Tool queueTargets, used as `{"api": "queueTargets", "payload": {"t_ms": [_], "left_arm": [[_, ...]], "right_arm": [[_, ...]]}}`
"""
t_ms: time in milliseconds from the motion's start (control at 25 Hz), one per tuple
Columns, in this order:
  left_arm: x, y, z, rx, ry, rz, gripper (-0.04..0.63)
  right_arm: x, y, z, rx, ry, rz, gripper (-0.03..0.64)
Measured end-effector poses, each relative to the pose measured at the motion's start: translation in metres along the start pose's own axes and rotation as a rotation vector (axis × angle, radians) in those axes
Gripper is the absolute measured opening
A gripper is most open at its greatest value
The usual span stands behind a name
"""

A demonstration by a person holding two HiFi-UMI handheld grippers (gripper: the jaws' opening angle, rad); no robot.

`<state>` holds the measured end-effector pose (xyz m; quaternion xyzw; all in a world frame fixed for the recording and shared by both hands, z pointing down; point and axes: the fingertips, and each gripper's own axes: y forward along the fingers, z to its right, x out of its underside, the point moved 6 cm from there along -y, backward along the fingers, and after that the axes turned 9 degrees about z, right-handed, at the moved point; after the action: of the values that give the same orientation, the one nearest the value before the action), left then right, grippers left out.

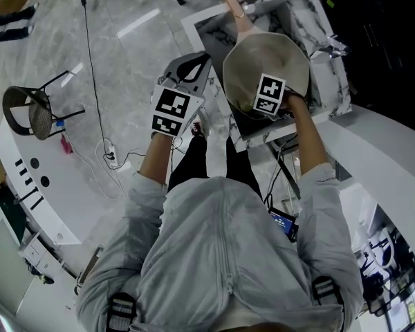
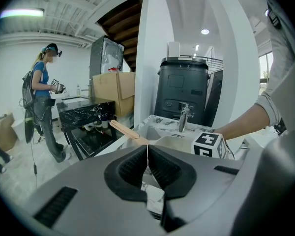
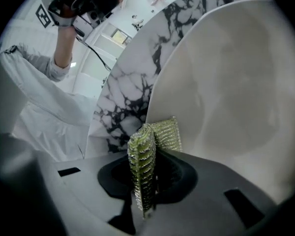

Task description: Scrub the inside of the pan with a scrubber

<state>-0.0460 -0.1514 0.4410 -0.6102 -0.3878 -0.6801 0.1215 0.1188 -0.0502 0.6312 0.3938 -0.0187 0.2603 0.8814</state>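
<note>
The pan (image 1: 266, 57) is cream inside with a pinkish handle (image 1: 229, 2) and rests on a marble counter (image 1: 311, 19). My right gripper (image 1: 264, 101) reaches into its near side, shut on a green-silver mesh scrubber (image 3: 143, 161). The scrubber's folded end lies against the pan's inner wall (image 3: 226, 82) close to the rim. My left gripper (image 1: 188, 71) hangs in the air left of the pan, touching nothing. In the left gripper view its jaws (image 2: 147, 154) meet with nothing between them, and the pan (image 2: 174, 142) shows beyond.
A faucet (image 2: 183, 118) stands behind the pan, with a dark bin (image 2: 184, 90) further back. Another person (image 2: 42, 97) stands far left by a black marble counter (image 2: 83, 109). A chair (image 1: 31, 109) and cable (image 1: 90, 54) are on the floor.
</note>
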Motion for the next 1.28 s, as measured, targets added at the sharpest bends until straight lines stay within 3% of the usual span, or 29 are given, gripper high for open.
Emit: {"api": "queueTargets", "payload": {"t_ms": [240, 520, 720, 1120, 1280], "left_arm": [[0.001, -0.001, 0.001, -0.002, 0.002, -0.004, 0.025], [0.004, -0.004, 0.003, 0.001, 0.001, -0.009, 0.025], [0.004, -0.005, 0.008, 0.007, 0.003, -0.010, 0.025], [0.006, -0.010, 0.020, 0.018, 0.009, -0.015, 0.025], [0.009, -0.013, 0.032, 0.037, 0.005, -0.018, 0.025]], "right_arm": [[0.014, -0.002, 0.000, 0.013, -0.042, -0.148, 0.084], [0.043, -0.012, 0.009, 0.035, 0.012, -0.318, 0.084], [0.057, -0.022, 0.015, 0.069, 0.050, -0.367, 0.084], [0.072, -0.042, 0.036, 0.308, 0.052, -0.444, 0.084], [0.078, -0.055, 0.049, 0.456, 0.033, -0.425, 0.084]]}}
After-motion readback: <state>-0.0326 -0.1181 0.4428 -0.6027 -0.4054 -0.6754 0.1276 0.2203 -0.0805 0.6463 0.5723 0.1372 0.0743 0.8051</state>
